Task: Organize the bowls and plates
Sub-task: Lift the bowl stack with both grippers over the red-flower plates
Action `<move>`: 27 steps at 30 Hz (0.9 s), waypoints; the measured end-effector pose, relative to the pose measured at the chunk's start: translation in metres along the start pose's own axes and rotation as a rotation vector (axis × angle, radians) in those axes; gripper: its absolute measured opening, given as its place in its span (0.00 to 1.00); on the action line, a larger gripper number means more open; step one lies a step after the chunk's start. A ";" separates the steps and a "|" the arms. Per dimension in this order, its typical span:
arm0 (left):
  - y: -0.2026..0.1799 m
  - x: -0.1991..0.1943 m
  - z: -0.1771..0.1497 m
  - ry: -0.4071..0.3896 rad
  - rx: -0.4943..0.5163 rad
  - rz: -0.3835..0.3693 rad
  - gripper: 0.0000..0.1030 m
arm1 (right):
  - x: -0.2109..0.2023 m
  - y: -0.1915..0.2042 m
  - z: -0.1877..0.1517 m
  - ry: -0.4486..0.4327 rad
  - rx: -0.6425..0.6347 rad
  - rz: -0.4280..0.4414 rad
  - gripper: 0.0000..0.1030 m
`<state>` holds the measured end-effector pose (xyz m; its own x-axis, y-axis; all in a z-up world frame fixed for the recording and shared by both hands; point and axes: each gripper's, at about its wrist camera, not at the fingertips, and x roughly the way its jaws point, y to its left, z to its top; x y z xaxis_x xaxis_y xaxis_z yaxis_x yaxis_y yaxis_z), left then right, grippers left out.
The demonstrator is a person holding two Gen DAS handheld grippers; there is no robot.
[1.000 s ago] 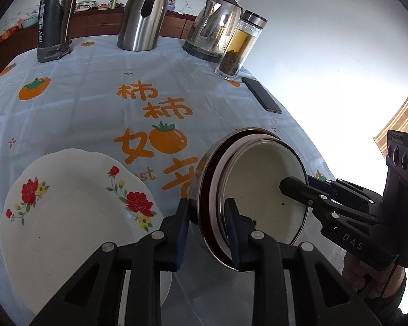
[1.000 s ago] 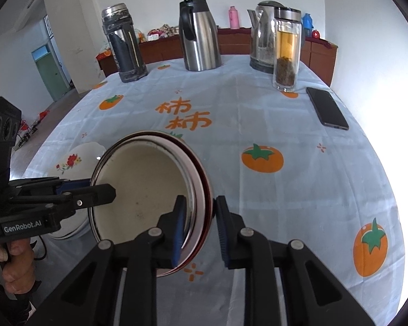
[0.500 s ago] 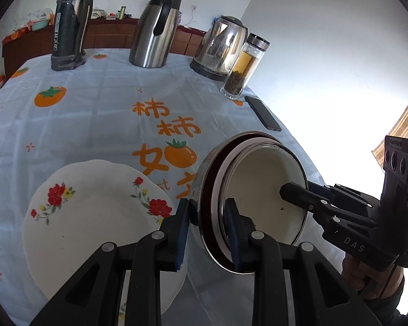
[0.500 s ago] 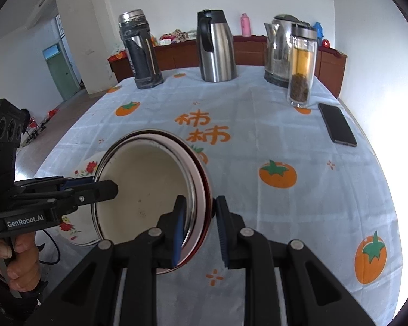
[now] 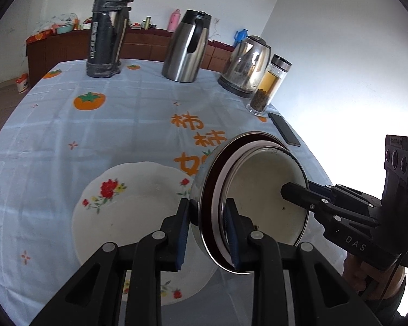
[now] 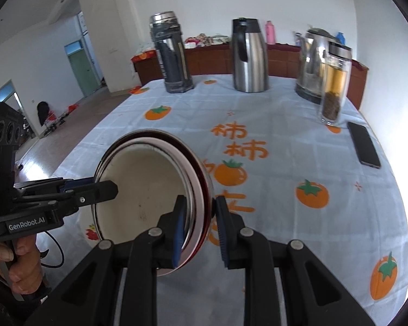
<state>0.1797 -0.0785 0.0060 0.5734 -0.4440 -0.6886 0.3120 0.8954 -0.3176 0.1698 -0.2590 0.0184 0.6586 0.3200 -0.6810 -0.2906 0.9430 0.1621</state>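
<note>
Two nested steel bowls, the inner one cream inside, hang tilted above the table. My left gripper is shut on their left rim. My right gripper is shut on the opposite rim of the bowls. In each wrist view the other gripper's finger reaches into the bowl from the side: the right one's fingers and the left one's fingers. A white plate with red flowers lies flat on the tablecloth, just left of and below the bowls. In the right wrist view only a sliver of the plate shows.
At the table's far side stand a dark flask, a steel jug, a kettle and a glass tea bottle. A phone lies near the right edge. A hand holds the left gripper.
Both grippers have risen and carried the bowls leftward, so the bowls now overlap the plate's right edge. Both grips are unchanged.
</note>
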 end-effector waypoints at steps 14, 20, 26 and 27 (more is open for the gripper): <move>0.026 -0.007 -0.017 0.014 -0.066 0.077 0.26 | 0.018 0.030 0.004 0.028 -0.066 0.060 0.21; 0.031 -0.010 -0.020 0.013 -0.078 0.082 0.26 | 0.022 0.035 0.003 0.043 -0.075 0.070 0.21; 0.036 -0.009 -0.022 0.017 -0.089 0.087 0.26 | 0.026 0.039 0.004 0.050 -0.084 0.072 0.21; 0.036 -0.010 -0.023 0.017 -0.091 0.089 0.26 | 0.027 0.040 0.004 0.051 -0.085 0.073 0.21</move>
<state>0.1684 -0.0408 -0.0135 0.5824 -0.3631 -0.7273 0.1900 0.9307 -0.3125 0.1786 -0.2123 0.0092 0.5979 0.3799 -0.7058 -0.3957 0.9057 0.1523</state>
